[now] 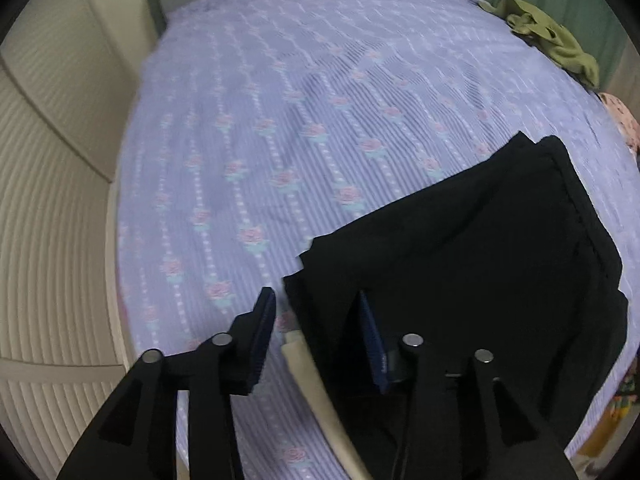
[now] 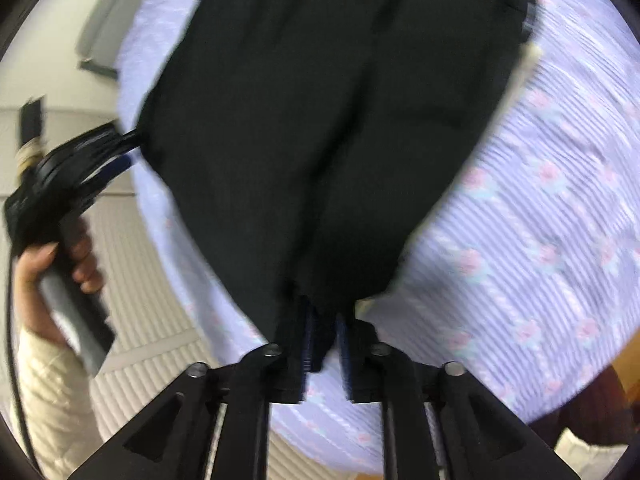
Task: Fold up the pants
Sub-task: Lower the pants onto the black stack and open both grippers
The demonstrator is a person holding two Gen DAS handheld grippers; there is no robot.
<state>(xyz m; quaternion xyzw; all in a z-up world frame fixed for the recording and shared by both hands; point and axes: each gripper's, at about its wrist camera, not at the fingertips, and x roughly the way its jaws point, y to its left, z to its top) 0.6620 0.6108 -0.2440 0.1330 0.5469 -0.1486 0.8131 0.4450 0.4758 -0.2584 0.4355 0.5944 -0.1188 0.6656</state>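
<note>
Pants: folded black fabric pants (image 1: 460, 248) on lilac floral bedsheet (image 1: 280, 120), near its edge.
Left gripper (image 1: 316, 332): spread, straddling pants' corner.
Right gripper (image 2: 325, 344): slightly parted around pants' hem.
Room: bare sheet beyond pants.

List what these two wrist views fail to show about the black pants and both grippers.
- Black pants: the left wrist view cuts off the near part at its bottom edge.
- Right gripper: motion blur hides whether its jaws pinch the cloth edge between them.
- Left gripper: in the right wrist view, blurred and small, its tips hidden at the pants' edge.
- Green garment: too distant to identify.
</note>
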